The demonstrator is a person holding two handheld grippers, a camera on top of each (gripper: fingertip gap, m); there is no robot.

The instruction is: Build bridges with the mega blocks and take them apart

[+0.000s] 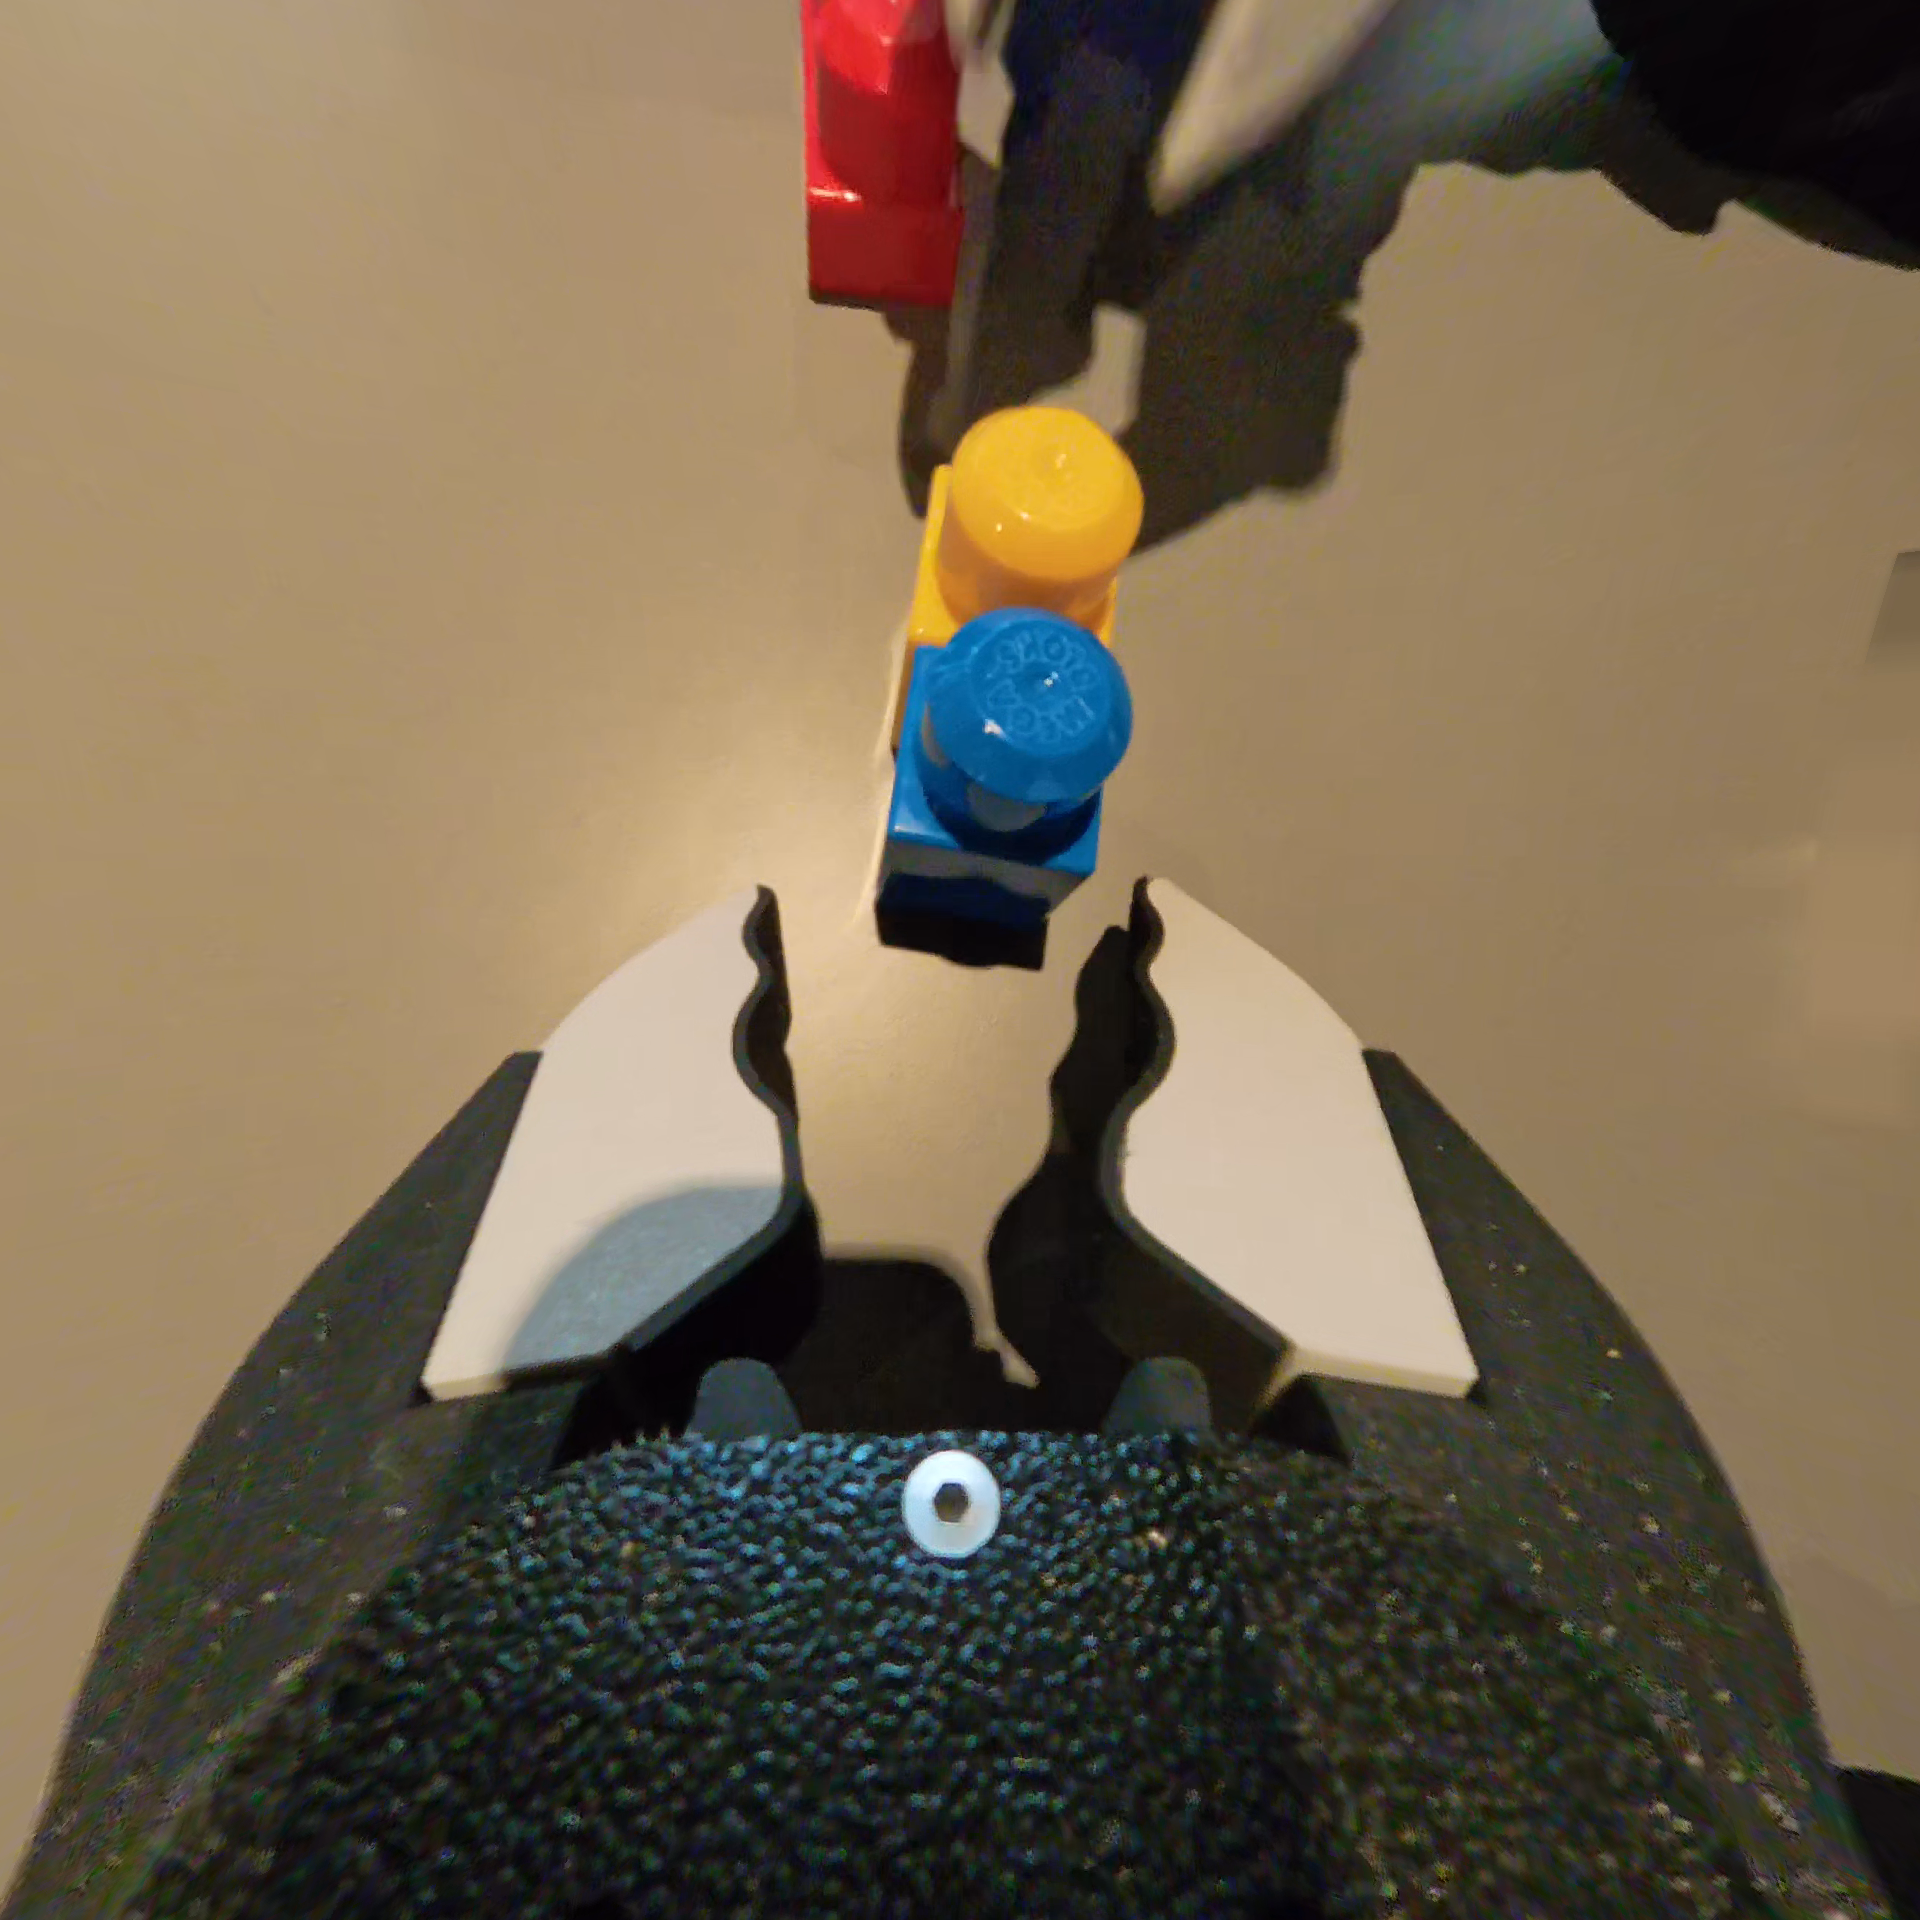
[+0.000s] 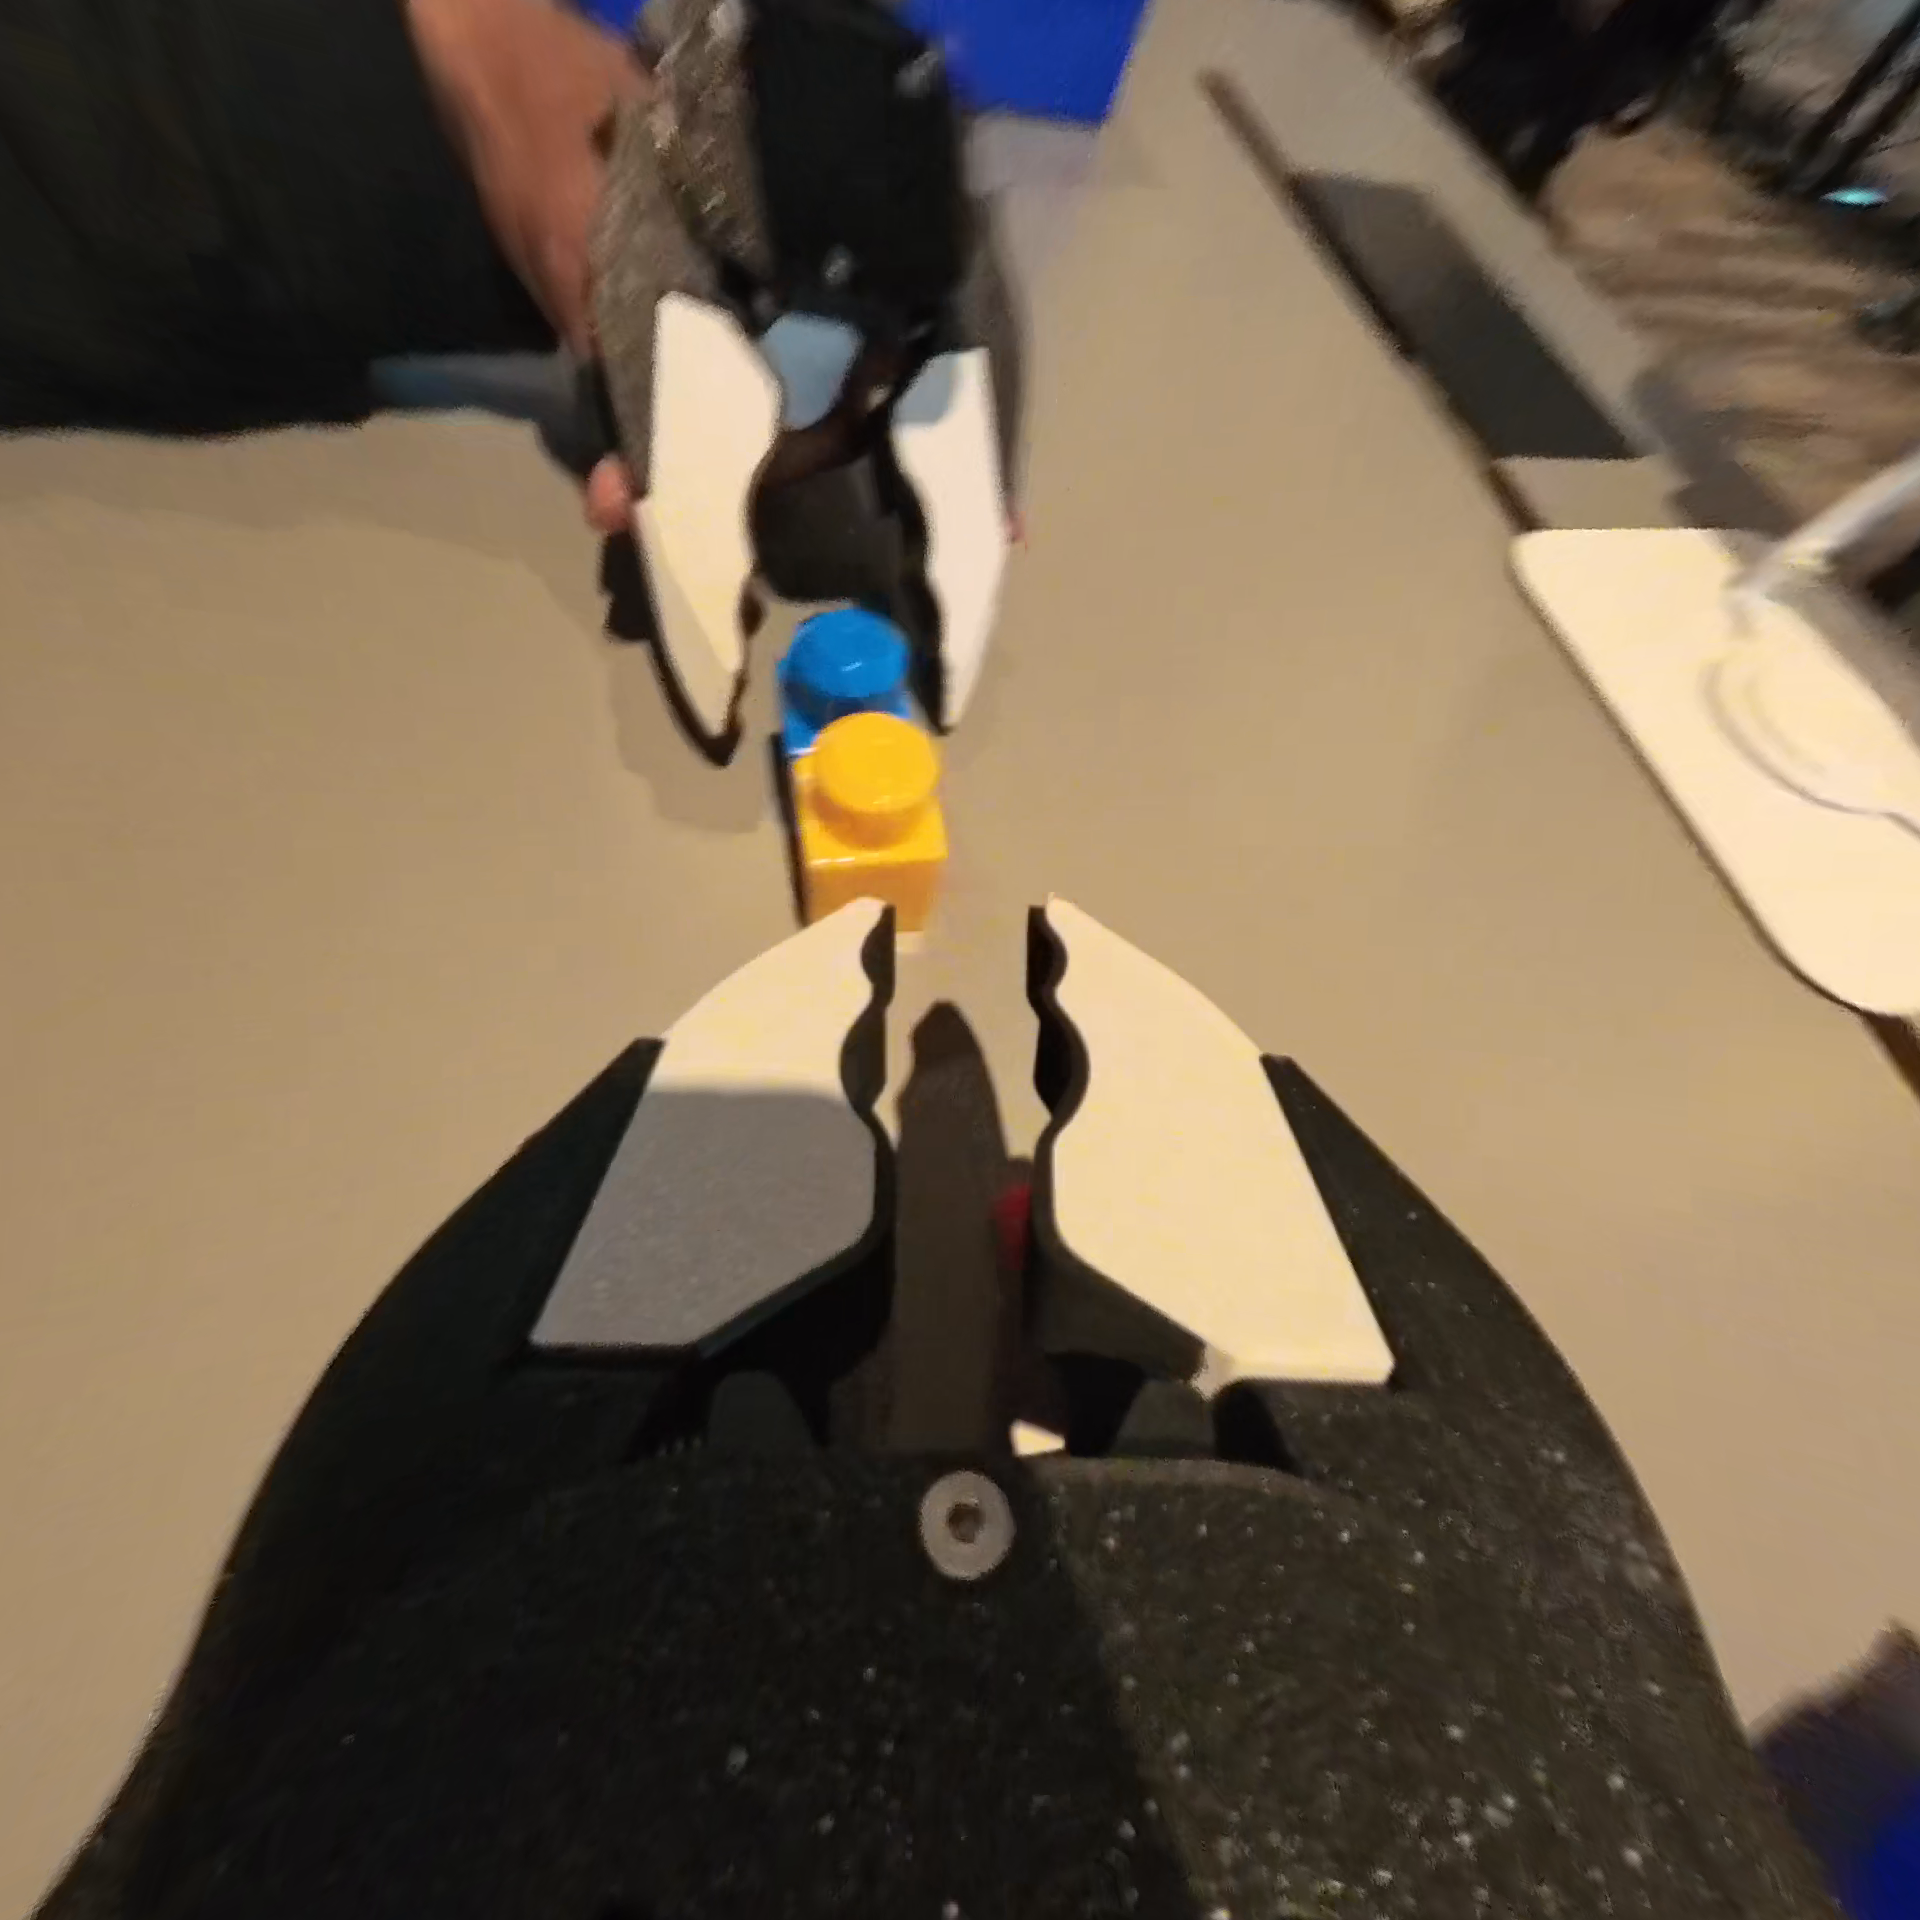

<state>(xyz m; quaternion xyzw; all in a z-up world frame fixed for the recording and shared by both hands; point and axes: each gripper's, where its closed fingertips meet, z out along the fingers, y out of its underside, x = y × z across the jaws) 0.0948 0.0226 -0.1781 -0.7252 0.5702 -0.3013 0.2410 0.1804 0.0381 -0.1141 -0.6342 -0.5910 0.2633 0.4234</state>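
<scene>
Left gripper: jaws apart, empty, blue block at their 12 o'clock, touching the yellow block beyond. Right gripper: jaws apart, empty; red block touches one finger in the left view. Beige worktop, matte. White tray at 2 o'clock; room behind blurred.

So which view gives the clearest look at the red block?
The left wrist view: the red block sits at the top edge, blurred and partly cropped, beside the right tool, beyond the yellow block and blue block. The right wrist view shows only a red sliver, perhaps it, between its own tool's fingers.
</scene>
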